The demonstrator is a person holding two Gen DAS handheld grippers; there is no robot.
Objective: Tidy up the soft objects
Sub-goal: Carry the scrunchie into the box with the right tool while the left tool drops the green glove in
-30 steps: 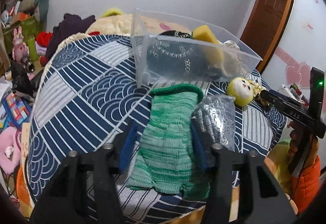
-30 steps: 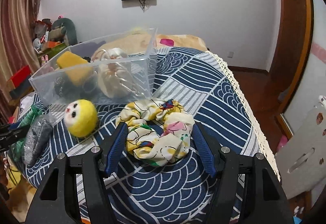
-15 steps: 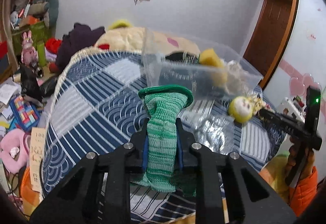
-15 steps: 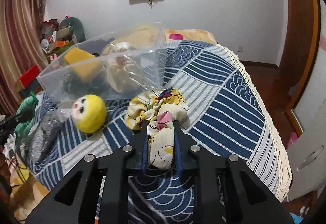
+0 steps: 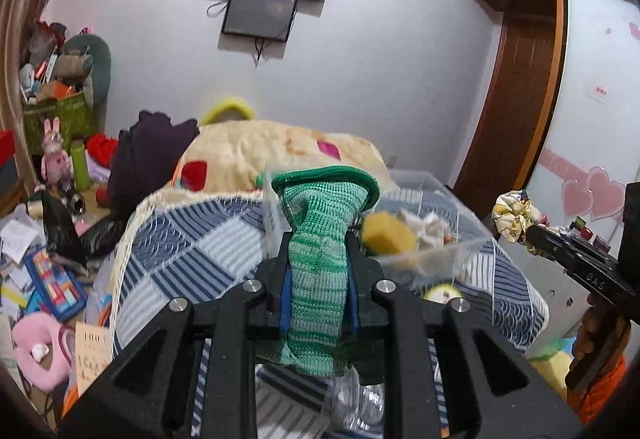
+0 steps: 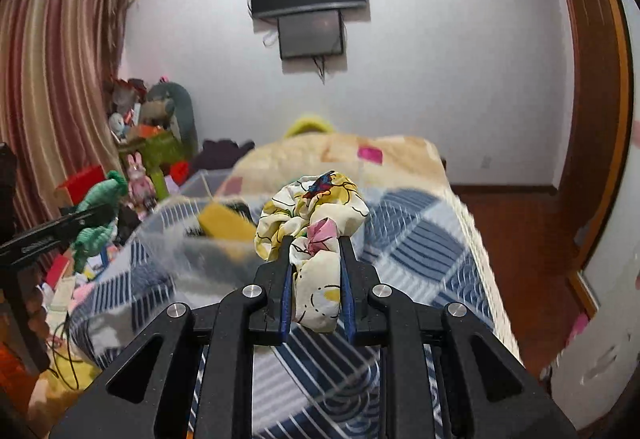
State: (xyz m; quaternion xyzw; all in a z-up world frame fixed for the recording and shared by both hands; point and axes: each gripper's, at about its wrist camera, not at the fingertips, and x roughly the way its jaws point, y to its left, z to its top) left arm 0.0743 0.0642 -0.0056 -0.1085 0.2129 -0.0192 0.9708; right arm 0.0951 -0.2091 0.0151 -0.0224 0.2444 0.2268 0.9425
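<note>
My left gripper (image 5: 317,267) is shut on a green knitted glove (image 5: 320,263) and holds it lifted above the bed, in front of the clear plastic bin (image 5: 436,239). The glove also shows in the right wrist view (image 6: 100,215). My right gripper (image 6: 314,263) is shut on a yellow floral scrunchie (image 6: 312,223), raised above the blue patterned bedspread (image 6: 420,239); the scrunchie also shows in the left wrist view (image 5: 514,215). The bin holds a yellow sponge (image 5: 386,237) and pale fabric. A yellow doll head (image 5: 442,293) lies below the bin.
A silver glittery item (image 5: 360,399) lies on the bedspread (image 5: 192,259) under my left gripper. A beige quilt (image 5: 280,151) and dark clothes (image 5: 148,155) lie behind the bin. Toys and clutter cover the floor at left (image 5: 48,279). A wooden door (image 5: 508,99) stands at right.
Both grippers closed on their items and lifted them off the bed: the left raised the green glove, the right raised the scrunchie. Both views now look higher, toward the wall.
</note>
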